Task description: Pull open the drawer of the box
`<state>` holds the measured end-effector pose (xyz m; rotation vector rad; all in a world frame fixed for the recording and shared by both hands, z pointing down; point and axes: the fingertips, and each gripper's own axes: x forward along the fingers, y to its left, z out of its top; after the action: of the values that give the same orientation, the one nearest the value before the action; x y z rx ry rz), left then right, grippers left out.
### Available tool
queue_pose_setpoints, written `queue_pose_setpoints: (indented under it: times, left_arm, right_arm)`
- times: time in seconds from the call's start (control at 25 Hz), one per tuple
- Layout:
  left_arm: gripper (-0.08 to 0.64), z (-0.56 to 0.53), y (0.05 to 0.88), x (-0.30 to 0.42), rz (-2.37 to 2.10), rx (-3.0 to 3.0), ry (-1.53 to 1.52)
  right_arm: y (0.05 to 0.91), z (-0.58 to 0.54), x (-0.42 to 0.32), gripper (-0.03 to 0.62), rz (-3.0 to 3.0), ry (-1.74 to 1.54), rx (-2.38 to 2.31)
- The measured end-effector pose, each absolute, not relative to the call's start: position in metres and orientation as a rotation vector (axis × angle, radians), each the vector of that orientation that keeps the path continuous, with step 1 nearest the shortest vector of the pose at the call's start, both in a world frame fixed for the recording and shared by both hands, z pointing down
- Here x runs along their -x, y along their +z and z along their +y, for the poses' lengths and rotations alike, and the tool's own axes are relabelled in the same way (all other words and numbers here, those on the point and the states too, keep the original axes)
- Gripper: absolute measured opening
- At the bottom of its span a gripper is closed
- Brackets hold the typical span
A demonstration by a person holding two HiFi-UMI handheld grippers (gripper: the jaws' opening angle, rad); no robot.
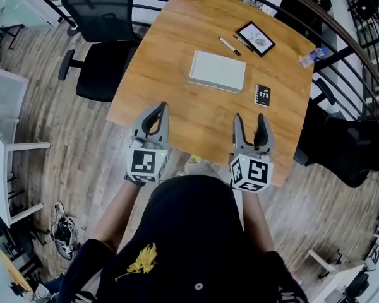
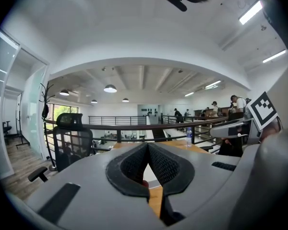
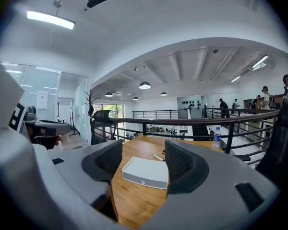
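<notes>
Nearest the person, both tools hung over the near edge of the table [image 1: 170, 68]. The left gripper [image 1: 162, 107] had its jaws pinched together on nothing, while the right gripper [image 1: 250, 120] was spread wide and empty, presumably readied to take the drawer. The white box [image 1: 217, 71] lay well ahead at about twelve o'clock, untouched, its drawer front [image 3: 143, 180] facing the person so a straight pull would serve, with a pen [image 1: 229, 46] beyond it at one o'clock.

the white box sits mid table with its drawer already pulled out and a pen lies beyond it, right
No: the drawer is shut, flush with the front of the box, as the right gripper view shows. The box does sit mid table, with a pen beyond it.
</notes>
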<state>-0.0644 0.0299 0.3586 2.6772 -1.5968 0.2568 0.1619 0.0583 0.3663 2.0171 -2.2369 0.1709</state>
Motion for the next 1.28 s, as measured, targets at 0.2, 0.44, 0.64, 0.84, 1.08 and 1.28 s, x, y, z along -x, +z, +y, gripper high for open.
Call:
queue_pose_setpoints:
  times: [0.2, 0.44, 0.64, 0.84, 1.08, 1.28]
  left_arm:
    - [0.009, 0.006, 0.359, 0.049, -1.586, -2.683, 0.278]
    - [0.009, -0.010, 0.364, 0.025, -1.518, -2.736, 0.351]
    - [0.009, -0.019, 0.381, 0.017, -1.468, -2.745, 0.428]
    - [0.009, -0.034, 0.394, 0.030, -1.388, -2.746, 0.442]
    - [0.009, -0.054, 0.398, 0.048, -1.321, -2.769, 0.406]
    - [0.009, -0.072, 0.411, 0.053, -1.289, -2.768, 0.399]
  right_arm:
    - [0.375, 0.033, -0.171, 0.267, -2.237, 0.212, -2.046]
    - [0.392, 0.016, -0.174, 0.267, -2.230, 0.288, -2.076]
    - [0.408, 0.006, -0.170, 0.269, -2.211, 0.310, -2.055]
    - [0.411, -0.004, -0.155, 0.268, -2.155, 0.304, -2.085]
    - [0.416, -0.011, -0.142, 0.268, -2.065, 0.303, -2.120]
    - [0.436, -0.029, -0.133, 0.267, -2.029, 0.310, -2.103]
